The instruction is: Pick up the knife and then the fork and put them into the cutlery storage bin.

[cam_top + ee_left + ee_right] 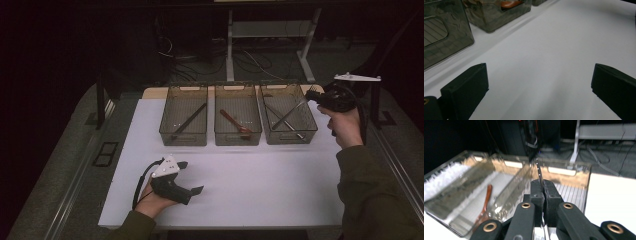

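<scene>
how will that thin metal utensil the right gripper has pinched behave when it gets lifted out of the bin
The metal utensil looks thin and straight, so it is probably stiff and light. The right gripper pinches it across a narrow, smooth strip, so it may swivel or slip. It seems to cross another utensil in the right bin and might nudge it.

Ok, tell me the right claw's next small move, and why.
Probably lower it a little, then open. The right claw is shut on a thin metal utensil and sits at the right-hand bin, where similar utensils already lie. The left claw rests open on the table.
</scene>
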